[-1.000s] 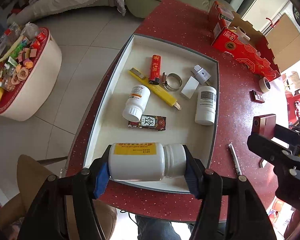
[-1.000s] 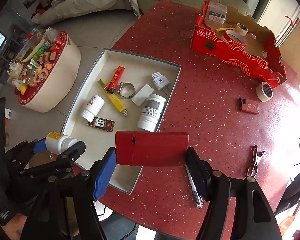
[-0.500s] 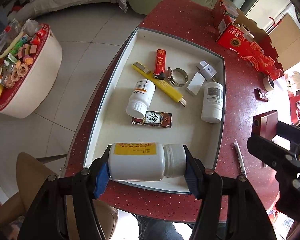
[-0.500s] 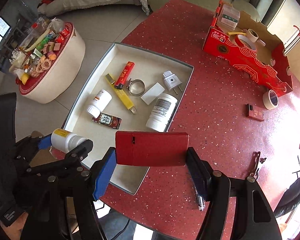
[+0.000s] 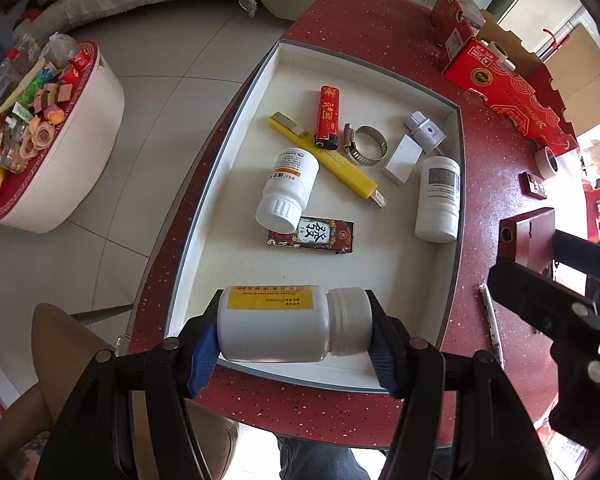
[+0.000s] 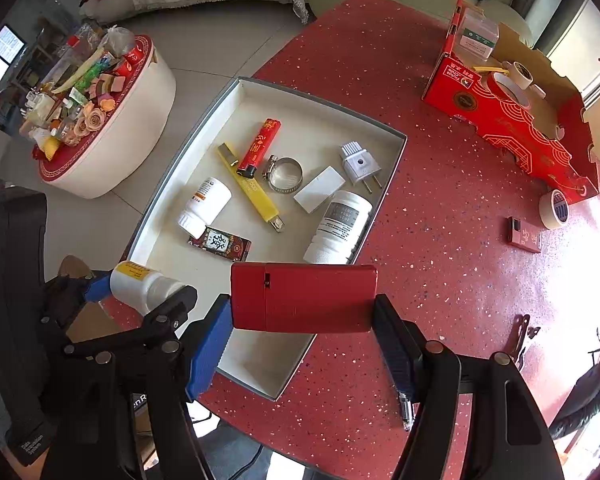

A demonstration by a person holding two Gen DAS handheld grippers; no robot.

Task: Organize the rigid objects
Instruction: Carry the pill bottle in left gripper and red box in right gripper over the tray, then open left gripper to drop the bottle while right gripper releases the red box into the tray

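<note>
My left gripper (image 5: 292,326) is shut on a white pill bottle with a yellow label (image 5: 276,322), held sideways above the near end of the white tray (image 5: 456,200). My right gripper (image 6: 302,302) is shut on a red flat box (image 6: 304,298), which hangs over the tray's right rim (image 6: 384,188). In the tray lie two more white bottles (image 5: 286,190) (image 5: 438,198), a red lighter (image 5: 328,118), a yellow utility knife (image 5: 332,164), a hose clamp (image 5: 366,144), a white plug adapter (image 5: 424,130), a white block (image 5: 402,156) and a patterned small box (image 5: 312,236).
On the red speckled table (image 6: 440,272) lie a pen (image 5: 490,324), a small red box (image 6: 524,236), a tape roll (image 6: 554,208) and a metal clip (image 6: 520,334). A red cardboard carton (image 6: 508,120) stands at the far right. A round side table (image 6: 100,120) with clutter stands left on the floor.
Both views have shifted a little over the tray. The bottle and the red box stay gripped as before.
</note>
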